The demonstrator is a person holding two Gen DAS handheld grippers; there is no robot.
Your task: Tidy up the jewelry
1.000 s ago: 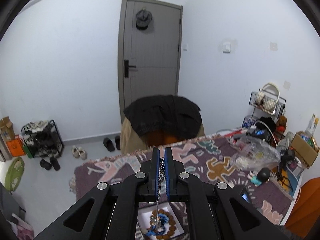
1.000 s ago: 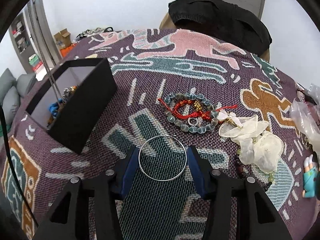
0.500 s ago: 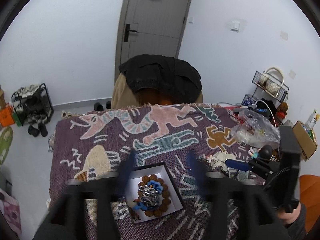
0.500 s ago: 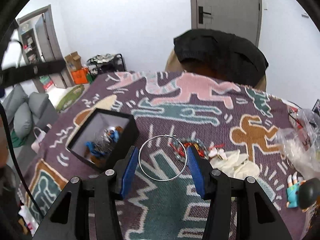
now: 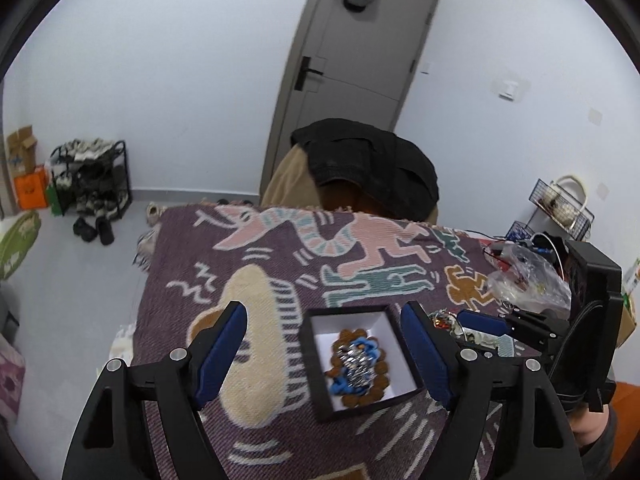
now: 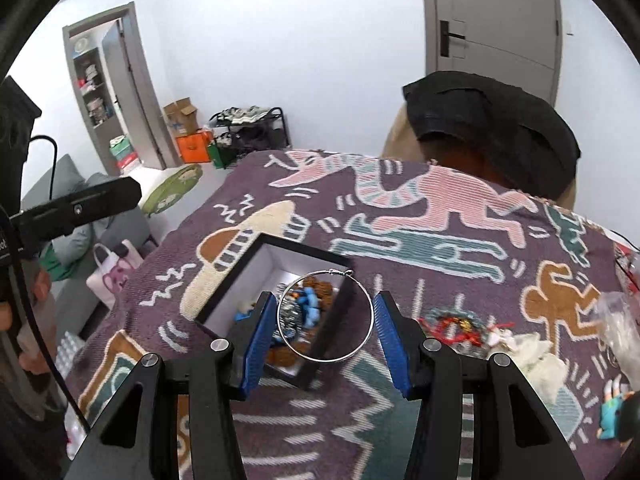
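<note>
Plastic bag (image 5: 532, 280) beside box (image 5: 320, 396), perhaps touching

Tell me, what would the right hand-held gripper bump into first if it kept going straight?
Probably the black box with the beads; the right hand-held gripper, holding the hoop, points at it. Depth is unclear.

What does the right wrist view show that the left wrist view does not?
Only the right wrist view: the silver hoop held in the right tongs. Only the left wrist view: the left tongs, opening, with nothing between them. Both show the black box of jewelry and the patterned blanket.
</note>
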